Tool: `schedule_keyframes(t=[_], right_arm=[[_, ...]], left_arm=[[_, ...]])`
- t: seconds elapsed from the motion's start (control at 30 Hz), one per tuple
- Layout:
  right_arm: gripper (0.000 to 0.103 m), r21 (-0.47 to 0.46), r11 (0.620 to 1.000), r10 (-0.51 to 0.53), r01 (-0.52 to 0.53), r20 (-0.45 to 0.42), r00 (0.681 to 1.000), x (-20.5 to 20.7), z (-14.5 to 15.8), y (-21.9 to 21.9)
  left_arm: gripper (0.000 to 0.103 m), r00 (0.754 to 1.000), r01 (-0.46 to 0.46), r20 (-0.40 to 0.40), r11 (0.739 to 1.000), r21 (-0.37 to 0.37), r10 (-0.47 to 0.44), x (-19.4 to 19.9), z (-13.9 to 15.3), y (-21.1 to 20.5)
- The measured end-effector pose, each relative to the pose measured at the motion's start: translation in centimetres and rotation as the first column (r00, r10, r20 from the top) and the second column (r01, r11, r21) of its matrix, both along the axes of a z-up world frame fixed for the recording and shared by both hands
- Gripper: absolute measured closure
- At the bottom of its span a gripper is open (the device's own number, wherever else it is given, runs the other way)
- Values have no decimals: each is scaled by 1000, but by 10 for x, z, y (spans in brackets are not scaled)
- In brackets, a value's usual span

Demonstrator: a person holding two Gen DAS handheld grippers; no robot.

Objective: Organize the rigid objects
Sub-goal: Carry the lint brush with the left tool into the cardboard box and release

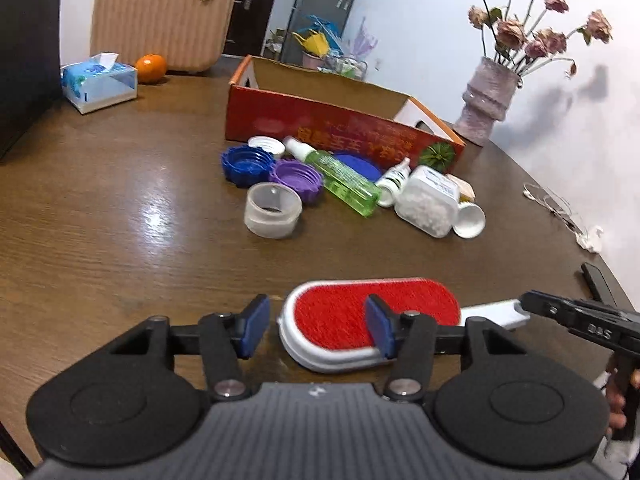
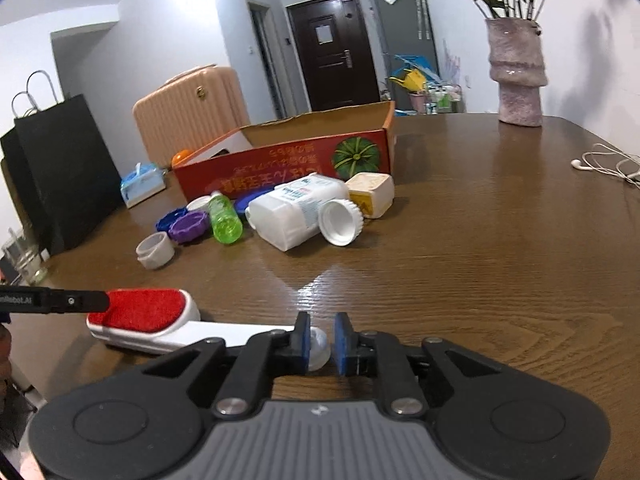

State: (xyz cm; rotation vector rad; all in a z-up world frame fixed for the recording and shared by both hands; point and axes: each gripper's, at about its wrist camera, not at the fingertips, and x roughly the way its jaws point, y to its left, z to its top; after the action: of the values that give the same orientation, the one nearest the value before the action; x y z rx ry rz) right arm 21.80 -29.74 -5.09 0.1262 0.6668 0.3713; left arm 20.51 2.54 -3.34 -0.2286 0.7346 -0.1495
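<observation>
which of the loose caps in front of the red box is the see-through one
The frosted clear cap, standing open side up, nearest the camera. The others are solid blue, purple and white.

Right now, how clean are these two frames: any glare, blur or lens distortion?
Left wrist view: a bright glare patch on the table, strong fisheye bending at its far edge, sharp flower shadows on the wall behind the vase. Right wrist view: glare streak ahead of the right gripper, lint brush slightly soft, corners vignetted.

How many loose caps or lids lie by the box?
5: white cap, blue cap, purple cap, flat blue lid behind the green bottle, big white cap. Others may be hidden.
</observation>
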Motion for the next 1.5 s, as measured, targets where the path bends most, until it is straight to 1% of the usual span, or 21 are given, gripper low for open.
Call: schedule_keyframes(t=[0.13,0.3,0.43,0.5,0.57,0.63,0.7,0.8,0.87,0.93,1.0,1.03,1.1,1.2,1.27,1.33,1.4,1.43,1.47,1.5], right_arm=[[89,47,999,-10,11,-35,999,-2,0,-4],[88,40,999,-26,28,-68,997,4,-8,1],[88,89,995,-45,54,-105,993,12,-9,-4],[91,95,993,-56,67,-113,992,14,-9,-4],[91,102,991,-73,83,-97,993,14,-7,-5],[91,113,989,-85,93,-70,994,17,0,-6],[91,132,986,-95,100,-42,995,29,13,-7],[92,137,986,-93,90,19,995,69,39,-6],[93,175,980,-104,96,40,994,105,54,-8],[93,205,974,-105,91,54,993,146,67,-5],[93,207,973,-114,100,61,992,193,75,2],[93,210,972,-122,108,55,991,214,76,4],[93,213,969,-136,128,24,990,258,75,9],[93,199,968,-149,152,-31,988,323,67,21],[93,183,969,-153,164,-70,986,363,61,29],[93,144,975,-157,169,-90,984,391,56,38],[93,88,983,-151,161,-108,983,414,49,49],[94,60,986,-149,157,-118,982,423,45,55],[94,31,989,-140,146,-128,982,430,41,60],[92,2,991,-134,135,-136,982,436,37,67]], left_arm=[[49,999,9,-32,999,-45,-11,5,-6,5],[52,999,34,-19,997,-73,-36,3,-8,7],[52,999,33,-18,995,-89,-35,4,-9,10],[53,999,31,-16,995,-92,-32,5,-8,10],[54,999,29,-15,994,-107,-31,8,-4,11],[54,999,44,9,993,-108,-44,15,5,13],[55,998,55,37,992,-115,-51,28,17,15],[60,994,72,88,991,-116,-62,68,43,21],[62,991,68,120,992,-108,-55,104,62,23],[62,991,36,135,994,-100,-22,144,78,25],[62,989,21,145,996,-89,-7,182,89,27],[62,991,13,135,996,-93,0,207,92,29],[62,995,-4,97,996,-93,13,255,92,34],[63,999,-44,2,994,-101,45,326,79,44],[62,997,-69,-52,993,-101,64,364,69,50],[62,991,-90,-105,990,-110,79,399,56,57],[62,985,-108,-145,990,-95,94,427,45,59],[63,984,-104,-155,992,-78,91,436,41,58],[62,983,-99,-161,992,-76,85,445,37,57],[62,982,-99,-165,993,-71,86,452,34,56]])
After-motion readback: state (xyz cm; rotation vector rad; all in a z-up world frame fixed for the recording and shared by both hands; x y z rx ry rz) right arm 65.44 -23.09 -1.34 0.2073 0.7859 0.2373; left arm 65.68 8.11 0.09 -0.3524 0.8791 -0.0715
